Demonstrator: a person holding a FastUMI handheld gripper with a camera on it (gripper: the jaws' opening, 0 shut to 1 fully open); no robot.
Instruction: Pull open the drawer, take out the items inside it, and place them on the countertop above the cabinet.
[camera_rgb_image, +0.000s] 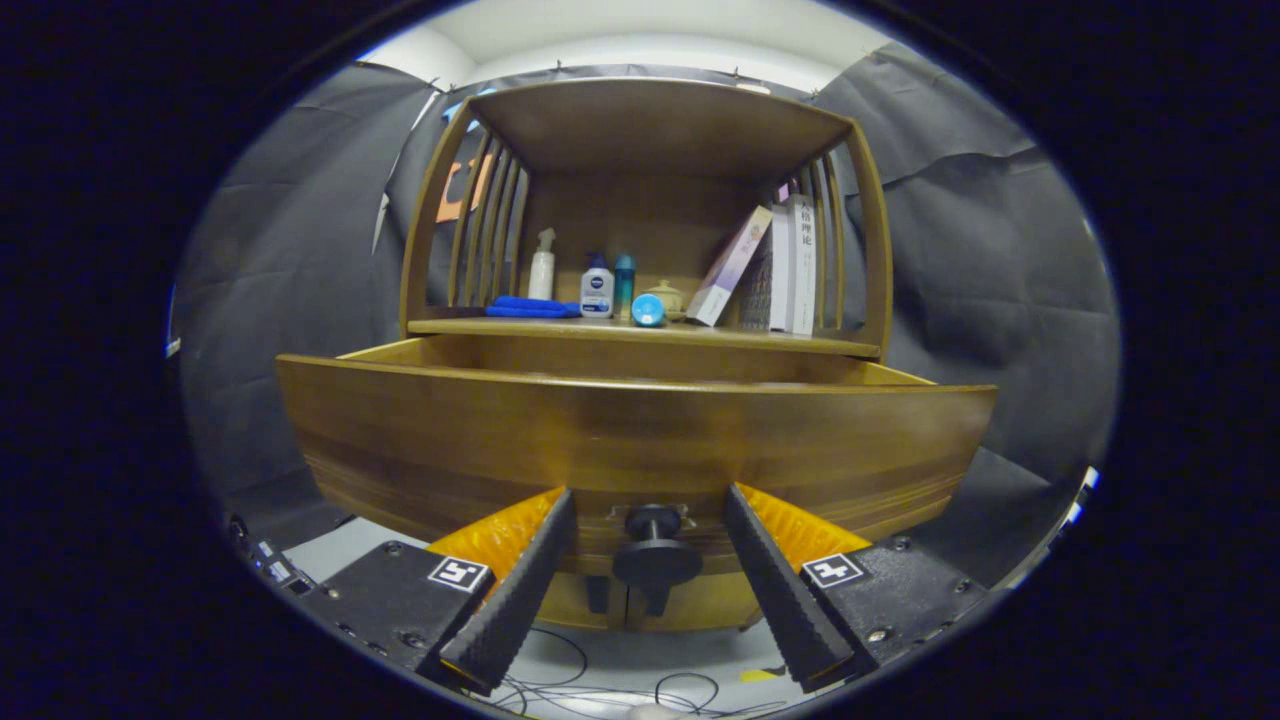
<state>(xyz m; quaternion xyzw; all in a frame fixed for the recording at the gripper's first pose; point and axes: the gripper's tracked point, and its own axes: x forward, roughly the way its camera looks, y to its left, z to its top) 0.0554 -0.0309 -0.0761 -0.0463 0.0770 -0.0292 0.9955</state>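
The wooden drawer (630, 440) stands pulled out toward me, its wide front face just ahead of the fingers. Its black round knob (655, 555) sits between my two fingers, with a gap on each side and neither pad touching it. My gripper (650, 500) is open, its ridged black fingers (520, 585) spread either side of the knob. The drawer's inside is hidden behind its front wall. Above it runs the cabinet's countertop (640, 333).
On the countertop stand a blue cloth (530, 307), a white spray bottle (541, 265), a white-and-blue bottle (597, 287), a teal bottle (624, 283), a blue round lid (647, 311), a small pot (665, 297) and leaning books (770, 265). Cables lie on the floor below.
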